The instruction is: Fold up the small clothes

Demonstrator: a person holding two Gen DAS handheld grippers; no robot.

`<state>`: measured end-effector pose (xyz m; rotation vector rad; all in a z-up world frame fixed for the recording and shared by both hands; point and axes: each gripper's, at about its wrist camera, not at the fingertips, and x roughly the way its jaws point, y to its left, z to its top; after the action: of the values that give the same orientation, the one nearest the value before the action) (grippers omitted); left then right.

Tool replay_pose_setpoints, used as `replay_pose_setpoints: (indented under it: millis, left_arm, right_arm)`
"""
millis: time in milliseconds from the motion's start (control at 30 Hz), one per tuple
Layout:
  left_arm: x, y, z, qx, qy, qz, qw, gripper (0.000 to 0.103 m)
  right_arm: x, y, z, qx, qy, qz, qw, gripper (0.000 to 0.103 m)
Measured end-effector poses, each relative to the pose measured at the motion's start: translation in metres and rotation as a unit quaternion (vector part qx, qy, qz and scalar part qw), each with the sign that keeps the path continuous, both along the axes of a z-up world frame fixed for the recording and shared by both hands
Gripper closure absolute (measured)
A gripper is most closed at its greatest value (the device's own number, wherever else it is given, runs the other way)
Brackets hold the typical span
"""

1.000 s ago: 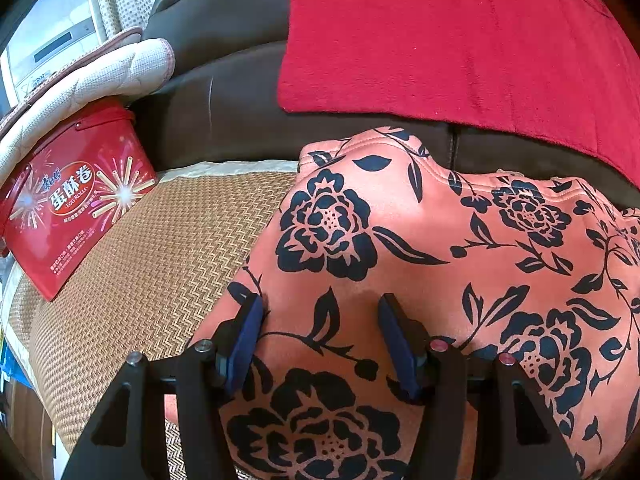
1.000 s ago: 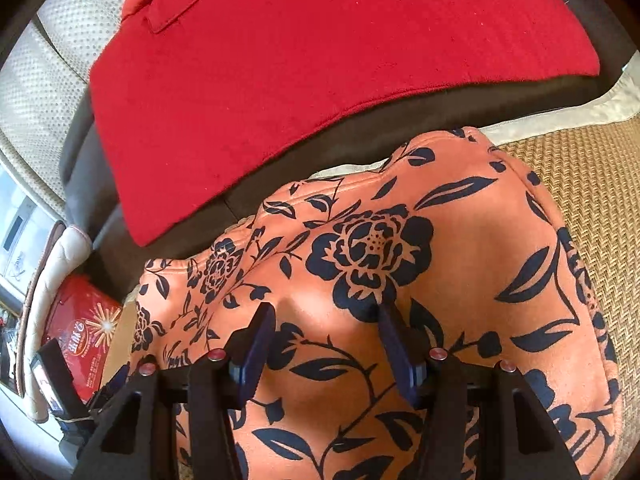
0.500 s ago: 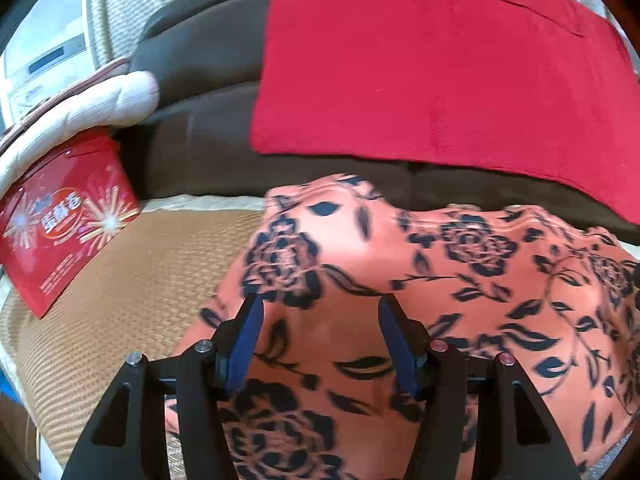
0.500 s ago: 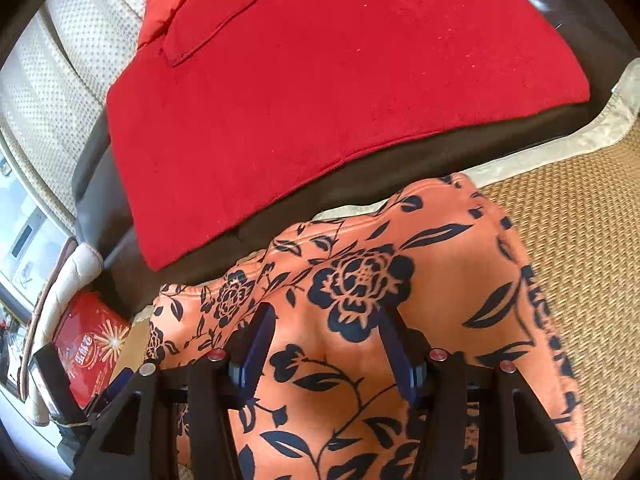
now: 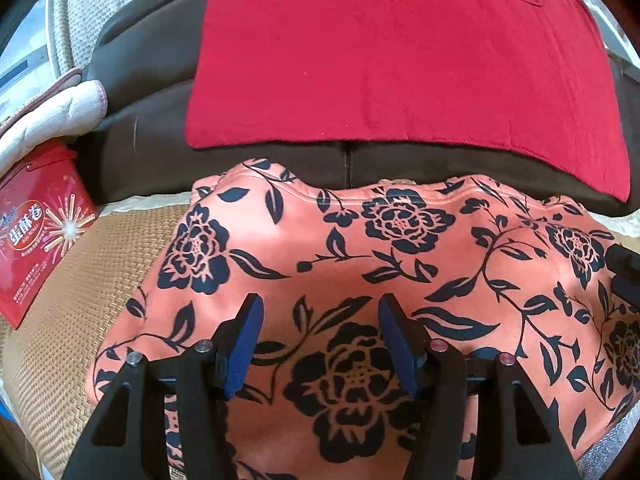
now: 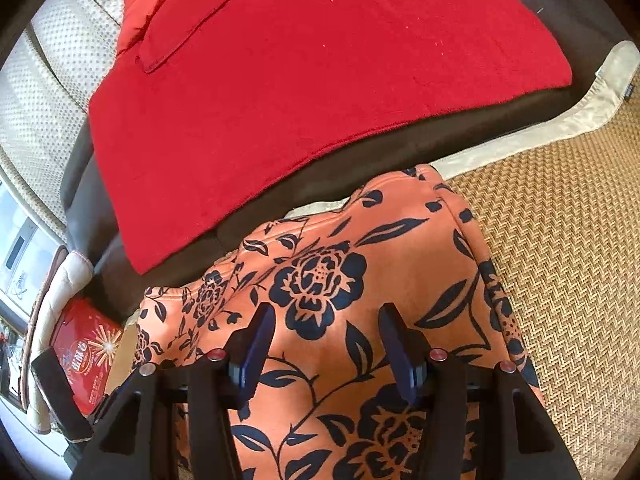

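Clearly our garment [image 5: 360,264] is soft and light, spread on the mat [image 6: 568,240]; both grippers [image 5: 320,320] [image 6: 326,328] hover over it, jaws apart and empty. We judge its hems or corners the best hold.

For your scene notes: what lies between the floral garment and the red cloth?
A dark brown cushion strip separates the floral garment from the red cloth, in both views.
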<state>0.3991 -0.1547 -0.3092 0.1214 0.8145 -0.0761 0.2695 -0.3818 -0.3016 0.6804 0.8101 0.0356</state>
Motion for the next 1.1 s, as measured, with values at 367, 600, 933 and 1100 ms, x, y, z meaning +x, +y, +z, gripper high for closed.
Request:
replay_pose_setpoints:
  millis: [367, 600, 933, 1100]
  left_arm:
    - [0.007, -0.001, -0.006, -0.002, 0.018, -0.002, 0.9998, 0.042]
    - [0.001, 0.008, 0.003, -0.007, 0.016, 0.004, 0.9998, 0.042]
    - [-0.014, 0.022, 0.017, -0.004, 0.006, 0.017, 0.9998, 0.042]
    - [-0.009, 0.018, -0.01, 0.045, 0.08, 0.007, 0.9958, 0.042]
  right_arm:
    - [0.005, 0.004, -0.012, -0.012, 0.031, 0.007, 0.999, 0.045]
    - [-0.002, 0.005, -0.001, -0.001, 0.014, 0.002, 1.0, 0.045]
    - [-0.015, 0.022, 0.011, -0.016, 0.017, 0.023, 0.999, 0.045]
    - [-0.016, 0.035, -0.005, -0.032, 0.06, 0.053, 0.996, 0.04]
